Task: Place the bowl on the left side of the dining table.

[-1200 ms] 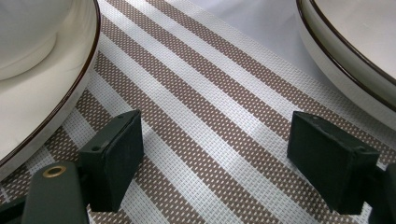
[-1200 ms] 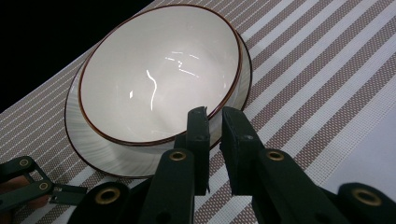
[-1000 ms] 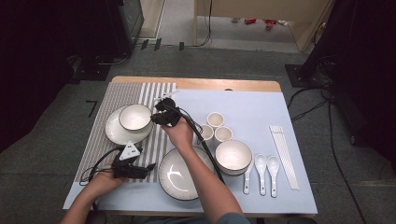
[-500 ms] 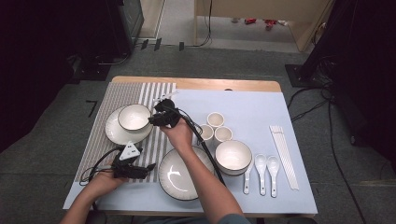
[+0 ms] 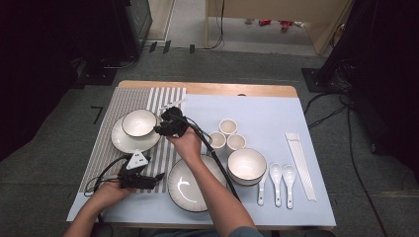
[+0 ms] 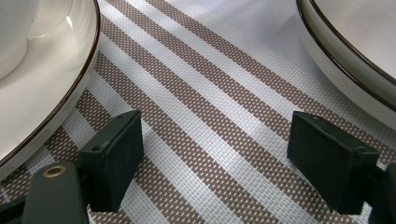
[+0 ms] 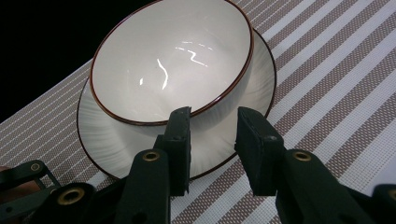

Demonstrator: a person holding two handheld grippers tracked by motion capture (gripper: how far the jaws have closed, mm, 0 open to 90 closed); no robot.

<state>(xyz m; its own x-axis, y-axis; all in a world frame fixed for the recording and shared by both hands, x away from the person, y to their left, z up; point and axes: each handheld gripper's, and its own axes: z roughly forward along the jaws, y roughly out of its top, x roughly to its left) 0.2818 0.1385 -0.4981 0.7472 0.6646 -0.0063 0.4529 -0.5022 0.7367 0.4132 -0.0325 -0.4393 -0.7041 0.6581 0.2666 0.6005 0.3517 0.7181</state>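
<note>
On the striped mat [image 7: 327, 70], a glossy brown-rimmed white bowl [image 7: 173, 60]; both jaws open, empty.

both grippers are black, with flat rectangular pads [image 6: 116, 158] and brass-coloured rivets. the left gripper [image 5: 157, 176] has a grey triangular plate on top. a black cable trails from each.

A white bowl [image 7: 173, 60] with a dark brown rim sits on a brown-and-white striped mat [image 7: 336, 79].

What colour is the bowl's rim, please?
Dark reddish-brown on the white bowl; clearest in the right gripper view.
</note>
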